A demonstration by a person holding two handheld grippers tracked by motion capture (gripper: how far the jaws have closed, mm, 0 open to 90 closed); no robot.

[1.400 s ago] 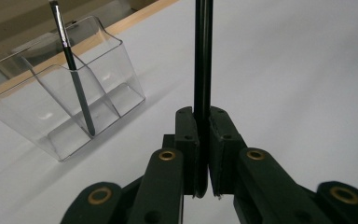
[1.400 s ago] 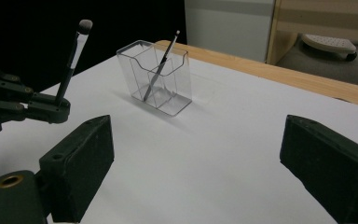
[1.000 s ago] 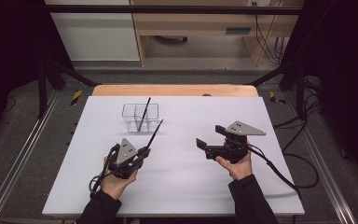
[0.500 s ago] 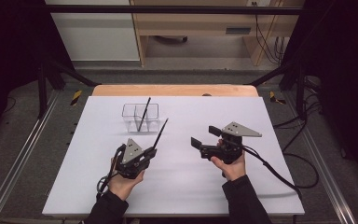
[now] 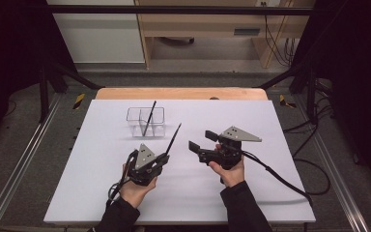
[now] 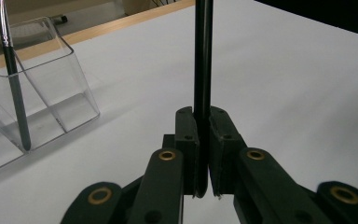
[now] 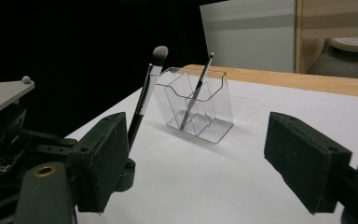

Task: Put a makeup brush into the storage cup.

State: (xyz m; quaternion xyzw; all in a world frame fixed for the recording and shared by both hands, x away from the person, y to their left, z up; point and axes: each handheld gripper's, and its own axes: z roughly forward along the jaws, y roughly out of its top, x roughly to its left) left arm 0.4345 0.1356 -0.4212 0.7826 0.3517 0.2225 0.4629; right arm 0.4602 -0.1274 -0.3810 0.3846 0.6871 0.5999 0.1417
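Left gripper (image 5: 165, 158), toward near edge of table (image 5: 270, 193), left of middle: jaws clamped on handle of black makeup brush (image 5: 173, 138), bristle end raised and tilted toward far edge. Clear organizer (image 5: 145, 121) near far edge, left of middle, well apart from both grippers; second brush (image 5: 149, 118) leaning inside one compartment. Right gripper (image 5: 200, 141) just right of middle, jaws wide, holding nothing, facing left gripper.
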